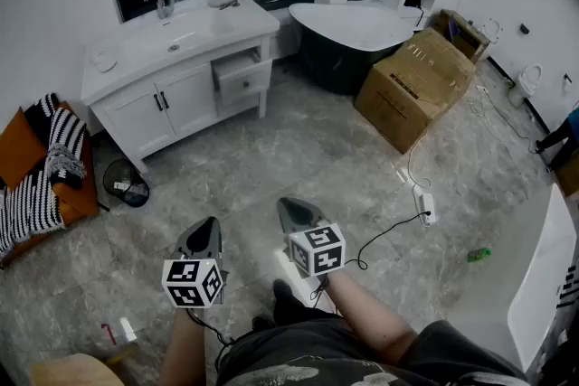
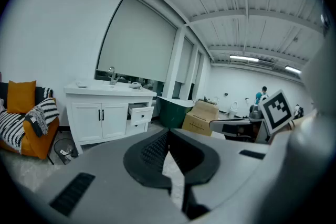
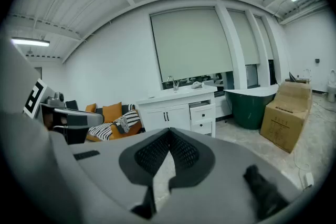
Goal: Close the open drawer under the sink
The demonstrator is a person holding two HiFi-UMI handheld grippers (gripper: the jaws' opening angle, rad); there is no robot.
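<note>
A white vanity (image 1: 154,68) with a sink and a tap stands against the far wall at the upper left. Its top right drawer (image 1: 242,70) is pulled out, above a shut drawer. Both grippers are far from it, low in the head view over the floor. My left gripper (image 1: 207,225) is shut with nothing between its pads. My right gripper (image 1: 289,206) is shut and empty too. The left gripper view has the open drawer (image 2: 140,112) beyond my shut left gripper (image 2: 168,135). In the right gripper view the drawer (image 3: 202,111) lies past my shut right gripper (image 3: 169,136).
A dark bathtub (image 1: 357,36) and a big cardboard box (image 1: 418,84) stand right of the vanity. A black bin (image 1: 125,183) and an orange sofa with striped cloth (image 1: 36,181) are at the left. A power strip with a cable (image 1: 426,205) lies on the grey floor.
</note>
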